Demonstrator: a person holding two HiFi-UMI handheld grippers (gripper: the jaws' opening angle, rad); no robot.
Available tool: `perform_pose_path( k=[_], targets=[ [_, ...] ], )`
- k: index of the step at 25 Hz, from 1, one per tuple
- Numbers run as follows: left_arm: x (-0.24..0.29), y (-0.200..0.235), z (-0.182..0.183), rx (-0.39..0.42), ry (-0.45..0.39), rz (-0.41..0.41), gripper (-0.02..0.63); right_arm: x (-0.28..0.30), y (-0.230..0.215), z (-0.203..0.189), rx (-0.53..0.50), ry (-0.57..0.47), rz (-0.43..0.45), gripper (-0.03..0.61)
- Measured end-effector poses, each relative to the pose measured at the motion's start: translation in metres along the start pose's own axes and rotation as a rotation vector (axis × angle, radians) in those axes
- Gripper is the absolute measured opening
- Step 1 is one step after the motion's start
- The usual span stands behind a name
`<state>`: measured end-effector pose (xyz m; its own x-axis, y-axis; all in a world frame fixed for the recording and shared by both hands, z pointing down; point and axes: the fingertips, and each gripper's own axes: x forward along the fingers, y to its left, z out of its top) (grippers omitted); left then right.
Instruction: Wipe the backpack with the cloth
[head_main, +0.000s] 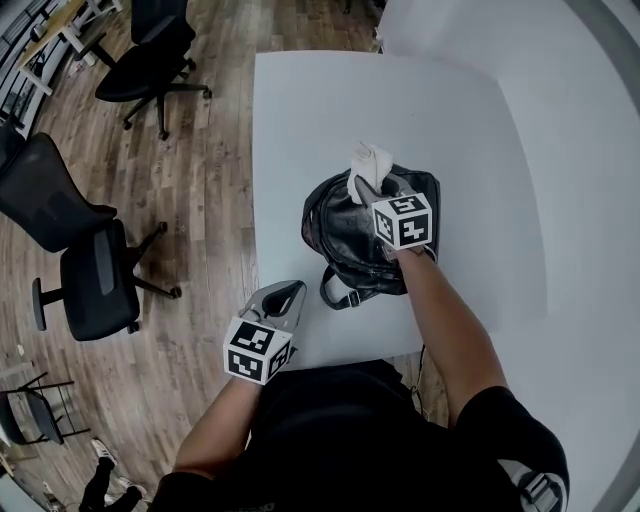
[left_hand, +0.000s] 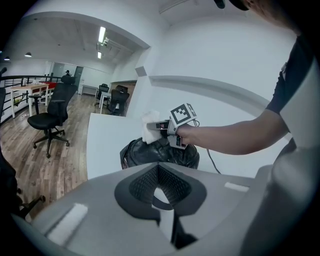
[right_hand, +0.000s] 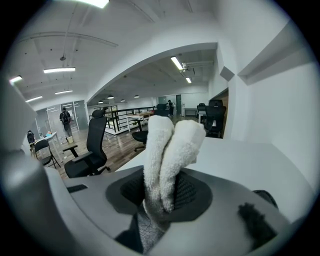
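The jaws of the right gripper (right_hand: 159, 200) are pressed together on a white cloth (right_hand: 169, 150). They pinch its lower part, so a thick doubled fold stands out ahead of the tips. That grip looks deliberate: the soft fold should meet the surface first, with the hard jaws kept behind it. From the head view, this gripper reaches over the black backpack (head_main: 345, 235), and the cloth sticks out past the far side of the bag. Whether the fold touches the bag cannot be told from here.

The backpack lies on the white tabletop (head_main: 330, 100), roughly midway between its side edges and nearer the near edge, with a strap trailing towards that edge. It rests under its own weight and nothing pins it.

The left gripper (left_hand: 160, 192) has its jaws drawn together with nothing between them. It hangs by the near left corner of the tabletop, apart from the bag. It is probably parked there to leave the wiping arm room, though a bag this limp may slide under a firm stroke, and the free gripper could steady it.
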<state>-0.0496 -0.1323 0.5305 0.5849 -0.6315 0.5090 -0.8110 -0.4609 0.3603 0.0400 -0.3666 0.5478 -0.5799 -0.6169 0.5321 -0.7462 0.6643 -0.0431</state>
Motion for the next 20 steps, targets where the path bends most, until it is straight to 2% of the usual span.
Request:
perform_pose_path(
  k=[20],
  targets=[
    [0.007,-0.022,0.002,0.038,0.012,-0.045,0.006,-0.053,-0.063,0.007,0.016,-0.031,-0.140,0.112]
  ],
)
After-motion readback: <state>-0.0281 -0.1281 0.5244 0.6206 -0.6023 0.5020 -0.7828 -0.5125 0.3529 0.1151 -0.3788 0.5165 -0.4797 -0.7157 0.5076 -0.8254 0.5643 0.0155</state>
